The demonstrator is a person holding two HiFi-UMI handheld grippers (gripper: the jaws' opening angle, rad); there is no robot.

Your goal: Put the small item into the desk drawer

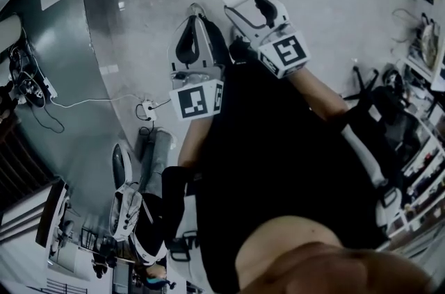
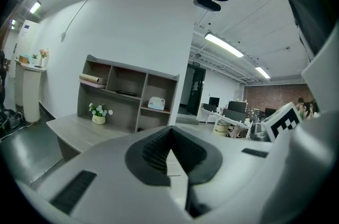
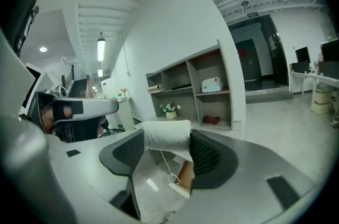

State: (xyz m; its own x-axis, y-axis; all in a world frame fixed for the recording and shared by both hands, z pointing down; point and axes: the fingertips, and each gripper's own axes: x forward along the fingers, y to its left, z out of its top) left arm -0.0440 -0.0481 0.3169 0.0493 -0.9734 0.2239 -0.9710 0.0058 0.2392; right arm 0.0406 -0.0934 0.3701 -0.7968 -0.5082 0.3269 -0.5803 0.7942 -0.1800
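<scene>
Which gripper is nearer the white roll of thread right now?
Right. The right gripper has the white roll of thread clamped between its jaws. The left gripper is beside it on its left, shut and empty, not touching the roll.

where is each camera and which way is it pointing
Head view: on the head, facing steeply down at the floor; shows the black shirt, left gripper and right gripper.
Left gripper view: on that gripper, facing a shelf past its shut, empty jaws.
Right gripper view: on that gripper, facing the shelf past jaws shut on a roll.
Both gripper views share the shelf.
</scene>
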